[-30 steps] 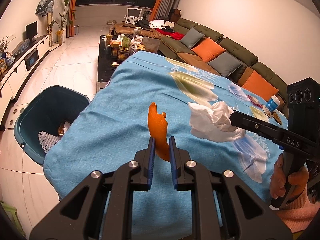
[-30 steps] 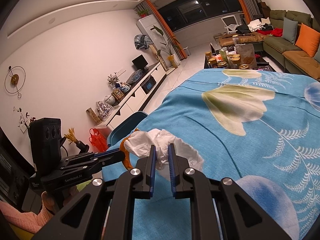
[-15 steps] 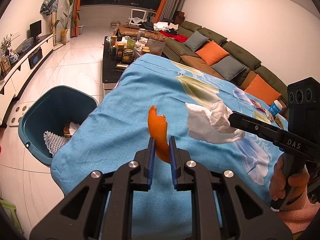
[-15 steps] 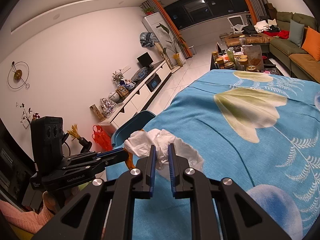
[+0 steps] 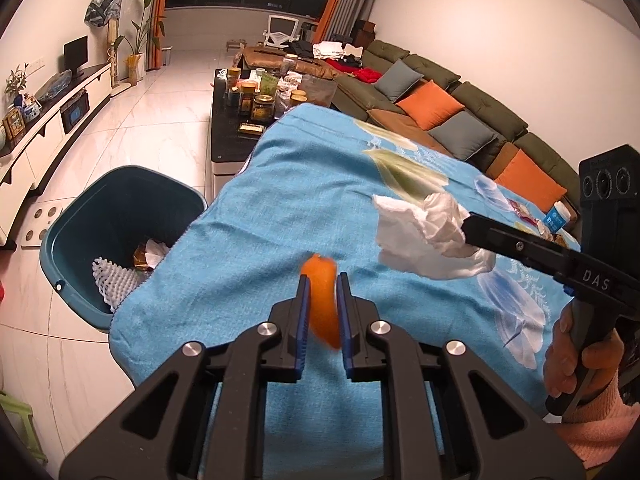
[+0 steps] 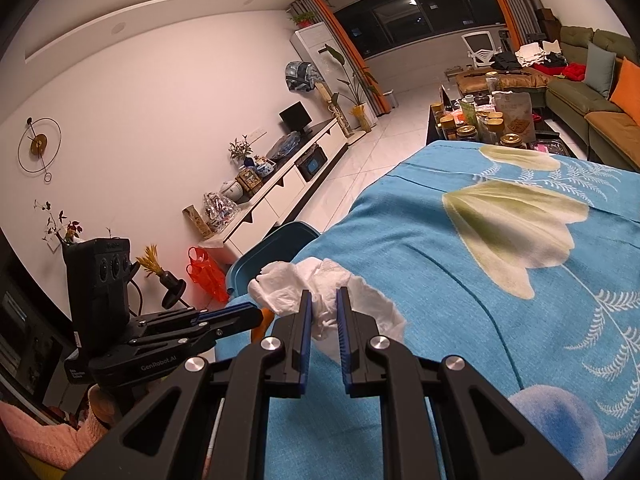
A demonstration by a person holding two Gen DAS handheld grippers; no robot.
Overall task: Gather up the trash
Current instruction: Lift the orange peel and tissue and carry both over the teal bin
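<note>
My left gripper is shut on an orange peel and holds it above the blue flowered tablecloth. My right gripper is shut on a crumpled white tissue, which also shows in the left wrist view to the right of the peel. A teal trash bin stands on the floor left of the table, with a white foam net and other trash inside. In the right wrist view only the bin's rim shows beyond the table edge.
A black coffee table with jars stands beyond the covered table. A green sofa with orange and grey cushions runs along the right wall. A white TV cabinet lines the left wall. Small packets lie at the table's right edge.
Both grippers moved left toward the bin with their loads. The peel now sits lower and blurred between the left fingers.
</note>
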